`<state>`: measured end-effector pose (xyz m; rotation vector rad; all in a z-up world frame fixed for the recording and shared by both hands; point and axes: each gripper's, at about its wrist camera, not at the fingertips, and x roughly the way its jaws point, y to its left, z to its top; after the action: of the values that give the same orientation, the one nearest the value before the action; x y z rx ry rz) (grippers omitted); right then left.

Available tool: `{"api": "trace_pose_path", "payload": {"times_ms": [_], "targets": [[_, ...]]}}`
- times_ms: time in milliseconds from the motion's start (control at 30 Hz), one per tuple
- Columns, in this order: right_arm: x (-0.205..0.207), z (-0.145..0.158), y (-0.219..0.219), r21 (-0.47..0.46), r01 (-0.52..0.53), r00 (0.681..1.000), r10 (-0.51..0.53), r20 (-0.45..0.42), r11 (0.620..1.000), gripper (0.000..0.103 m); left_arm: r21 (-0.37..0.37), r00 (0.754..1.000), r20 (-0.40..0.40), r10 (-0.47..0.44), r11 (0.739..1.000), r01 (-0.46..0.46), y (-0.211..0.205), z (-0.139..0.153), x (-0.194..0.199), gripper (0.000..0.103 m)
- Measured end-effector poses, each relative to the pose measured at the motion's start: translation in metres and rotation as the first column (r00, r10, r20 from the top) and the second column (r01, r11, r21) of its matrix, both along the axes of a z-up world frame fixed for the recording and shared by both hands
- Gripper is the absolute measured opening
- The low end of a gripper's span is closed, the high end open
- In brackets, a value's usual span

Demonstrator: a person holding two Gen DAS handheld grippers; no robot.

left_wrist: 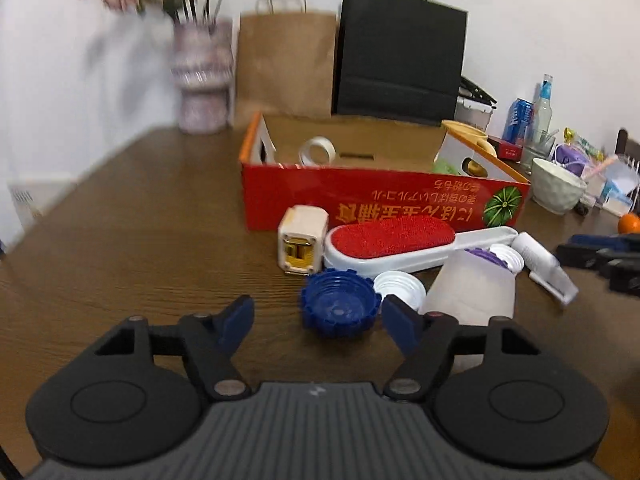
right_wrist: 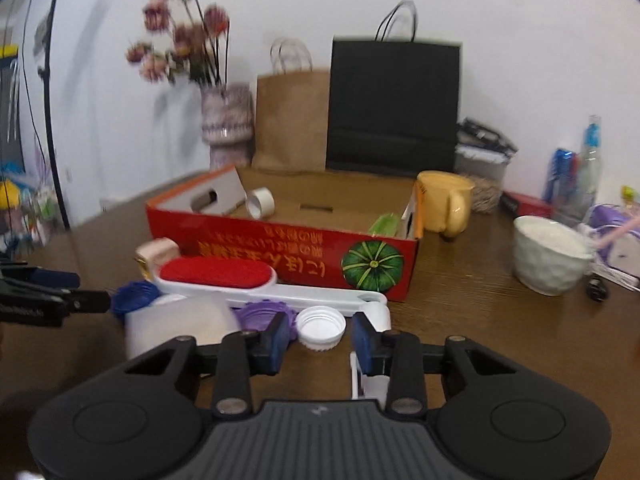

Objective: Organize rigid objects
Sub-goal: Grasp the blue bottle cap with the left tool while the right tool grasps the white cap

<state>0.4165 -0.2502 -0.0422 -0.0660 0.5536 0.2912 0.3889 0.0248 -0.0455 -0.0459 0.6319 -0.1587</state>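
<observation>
On the brown table (left_wrist: 132, 240), loose items lie in front of a red cardboard box (left_wrist: 360, 200) (right_wrist: 280, 252) that holds a tape roll (left_wrist: 318, 151). My left gripper (left_wrist: 318, 318) is open, and a blue ridged cap (left_wrist: 339, 308) lies just ahead, close to its right finger. My right gripper (right_wrist: 320, 340) is open with a narrower gap. A white cap (right_wrist: 321, 326) sits just beyond its fingertips, untouched. Nearby lie a red-padded lint brush (left_wrist: 392, 236) (right_wrist: 216, 274), a cream plug cube (left_wrist: 302, 244), a translucent white cup (left_wrist: 470, 292) (right_wrist: 180, 324) and a purple cap (right_wrist: 260, 316).
Brown and black paper bags (left_wrist: 400, 52) and a flower vase (left_wrist: 202, 80) stand behind the box. A yellow mug (right_wrist: 444, 202), a white bowl (right_wrist: 548, 254), bottles and clutter fill the right side. A white plastic piece (right_wrist: 370, 384) lies under my right finger.
</observation>
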Motion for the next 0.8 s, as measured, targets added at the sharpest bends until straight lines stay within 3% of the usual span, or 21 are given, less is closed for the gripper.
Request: {"api": "trace_pose_path", "payload": {"times_ms": [200, 300, 433, 567, 700, 800], "targets": [[0.044, -0.017, 0.005, -0.043, 0.011, 0.999, -0.012, -0.035, 0.999, 0.031, -0.054, 0.996, -0.088, -0.022, 0.998, 0.018, -0.001, -0.017, 0.036, 0.069], [0.053, -0.023, 0.006, -0.054, 0.008, 0.999, -0.011, -0.048, 0.999, 0.028, -0.042, 0.998, -0.068, -0.009, 0.999, 0.006, 0.000, -0.018, 0.039, 0.057], [0.059, -0.034, 0.007, -0.071, -0.016, 0.996, 0.010, -0.093, 0.997, 0.026, -0.042, 0.999, -0.051, -0.009, 0.999, 0.007, -0.001, -0.019, 0.042, 0.056], [0.059, -0.036, 0.004, -0.024, -0.009, 0.996, 0.007, -0.089, 1.000, 0.007, -0.041, 0.999, -0.046, -0.010, 0.999, 0.008, -0.003, -0.019, 0.039, 0.056], [0.053, -0.033, 0.004, -0.021, 0.013, 0.997, -0.015, -0.069, 1.000, 0.004, -0.017, 0.999, -0.026, 0.029, 0.999, -0.030, -0.005, -0.013, 0.030, 0.056], [0.035, -0.020, 0.003, -0.022, 0.039, 0.999, -0.040, -0.024, 0.999, 0.004, 0.008, 0.998, 0.038, 0.045, 0.999, -0.045, -0.006, 0.005, 0.007, 0.056]]}}
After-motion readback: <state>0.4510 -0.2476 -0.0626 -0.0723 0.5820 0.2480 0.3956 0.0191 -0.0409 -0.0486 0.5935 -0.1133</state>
